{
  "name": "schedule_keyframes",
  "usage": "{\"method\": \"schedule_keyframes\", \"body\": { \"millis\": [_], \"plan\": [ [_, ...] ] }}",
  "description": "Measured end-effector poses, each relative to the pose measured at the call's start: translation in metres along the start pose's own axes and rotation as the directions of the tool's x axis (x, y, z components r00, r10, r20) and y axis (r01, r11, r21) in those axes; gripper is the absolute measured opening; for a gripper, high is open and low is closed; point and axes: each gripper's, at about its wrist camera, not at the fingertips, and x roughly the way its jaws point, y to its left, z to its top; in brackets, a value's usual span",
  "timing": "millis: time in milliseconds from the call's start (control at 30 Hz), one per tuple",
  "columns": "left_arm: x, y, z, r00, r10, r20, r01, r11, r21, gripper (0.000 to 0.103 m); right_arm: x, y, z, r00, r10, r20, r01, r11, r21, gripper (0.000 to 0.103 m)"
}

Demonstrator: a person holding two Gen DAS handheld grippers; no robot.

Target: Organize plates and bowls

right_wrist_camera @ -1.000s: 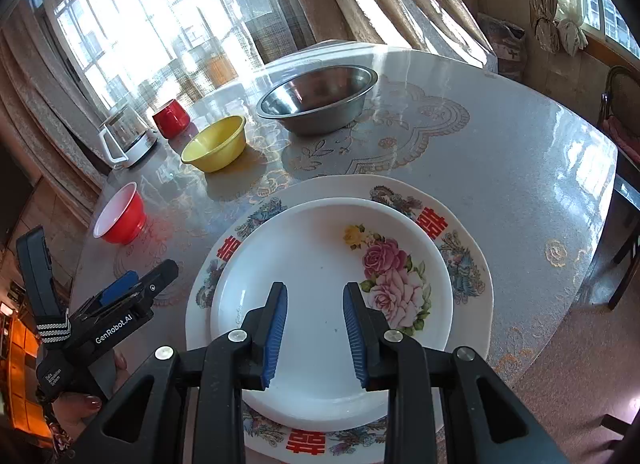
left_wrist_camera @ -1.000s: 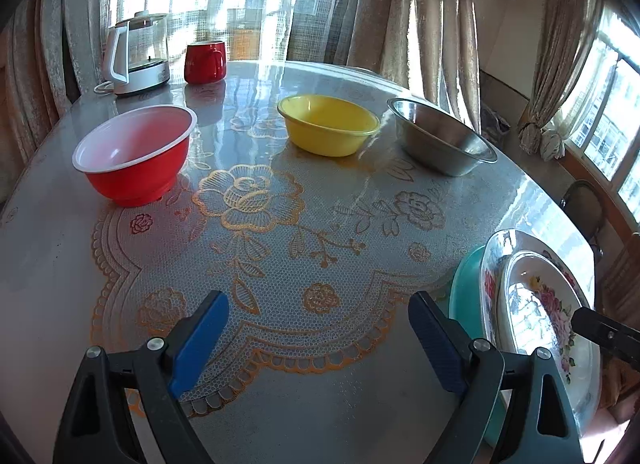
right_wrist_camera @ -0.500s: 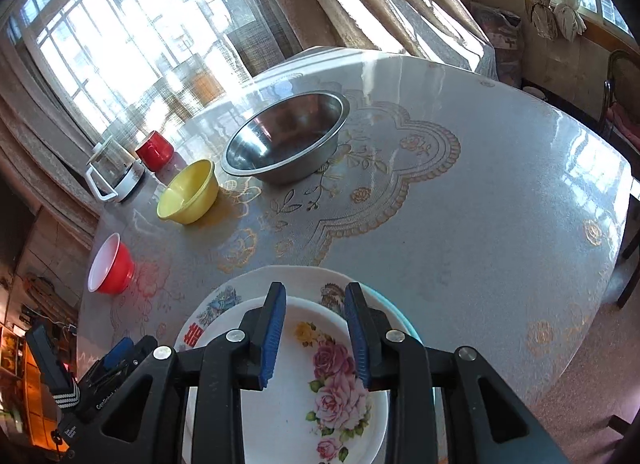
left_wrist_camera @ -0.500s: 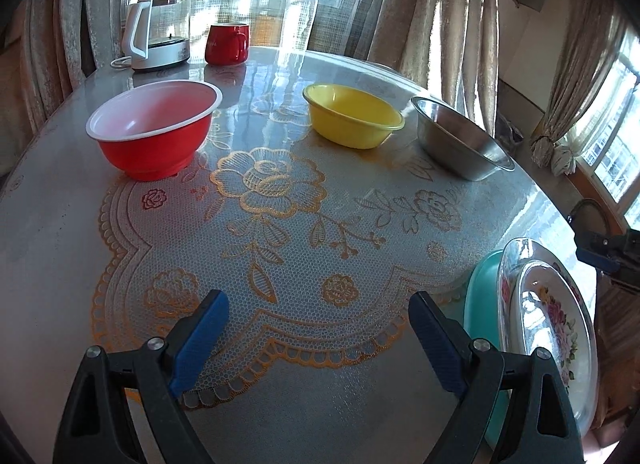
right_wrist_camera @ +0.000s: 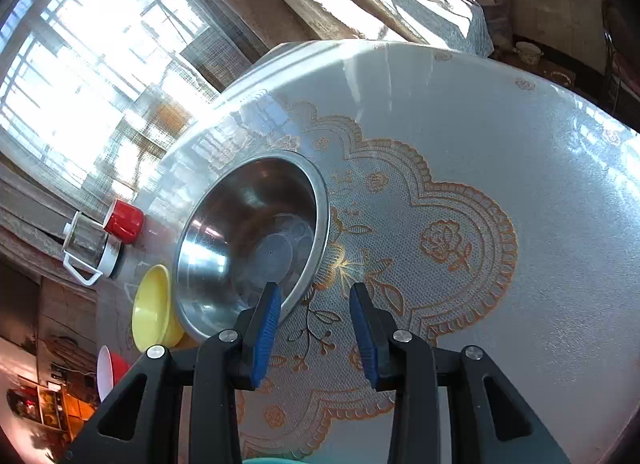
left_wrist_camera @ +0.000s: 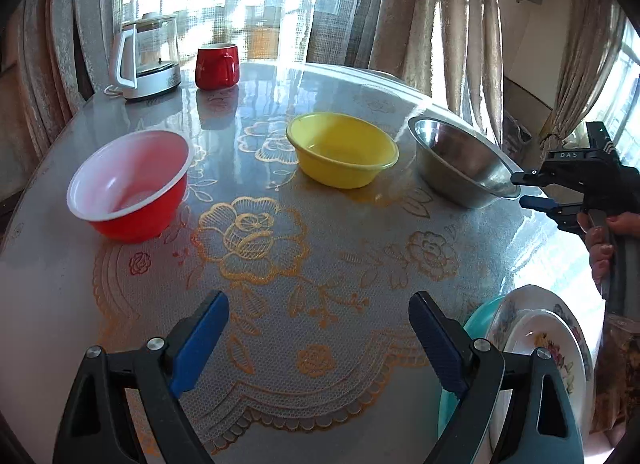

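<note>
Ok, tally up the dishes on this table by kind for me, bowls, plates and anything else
Bowls: 3, red bowl, yellow bowl, steel bowl
Plates: 3, stacked: teal plate, patterned plate, rose plate
Mugs: 1, red mug
Kettles: 1, glass kettle
Total: 8

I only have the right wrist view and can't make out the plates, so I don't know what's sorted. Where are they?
Observer: Stacked at the table's near right edge: a small white floral plate on a larger patterned plate, on a teal plate.
Operator: And the other hand?
Observer: The left tongs stand wide open and empty above the gold lace tablecloth.
Operator: My own approach, seen from the side?
Observer: The right tongs have their tips at the round steel bowl, by its rim. The jaws have just been opening, with nothing between them.
</note>
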Motion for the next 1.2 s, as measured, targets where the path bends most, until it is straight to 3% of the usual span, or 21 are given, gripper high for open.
{"method": "schedule_keyframes", "body": {
  "millis": [167,300,400,600,867,1067,1100,1200],
  "plan": [
    [0.014,-0.023,0.029,0.999,-0.035,-0.010,0.035,0.999,0.023,0.092,0.034,-0.003,0.014,0.998,0.000,-0.058,0.001,1.000,0.024,0.036],
    [0.026,-0.041,0.049,0.998,-0.063,-0.011,0.063,0.997,0.041,0.092,0.039,-0.007,0.011,0.998,0.008,-0.064,-0.008,1.000,0.009,0.028],
    [0.035,-0.051,0.061,0.997,-0.072,-0.018,0.073,0.996,0.041,0.092,0.034,-0.005,0.006,0.997,0.030,-0.076,-0.032,0.999,-0.026,0.022],
    [0.047,-0.071,0.080,0.993,-0.109,-0.035,0.111,0.992,0.062,0.092,0.012,-0.014,-0.015,0.997,-0.003,-0.078,-0.004,0.995,-0.098,0.022],
    [0.063,-0.118,0.094,0.978,-0.186,-0.091,0.202,0.953,0.227,0.092,-0.014,-0.029,-0.034,0.997,0.000,-0.072,-0.009,0.992,-0.127,0.021],
    [0.084,-0.140,0.096,0.971,-0.176,-0.162,0.215,0.940,0.266,0.092,-0.017,-0.031,-0.040,0.998,0.005,-0.055,-0.012,0.992,-0.122,0.021],
    [0.089,-0.143,0.096,0.969,-0.170,-0.177,0.214,0.939,0.270,0.089,-0.018,-0.031,-0.041,0.999,0.005,-0.053,-0.011,0.992,-0.123,0.021],
    [0.097,-0.149,0.090,0.966,-0.148,-0.210,0.207,0.932,0.298,0.067,-0.019,-0.031,-0.044,0.999,0.005,-0.049,-0.011,0.993,-0.117,0.021]
  ]
}}
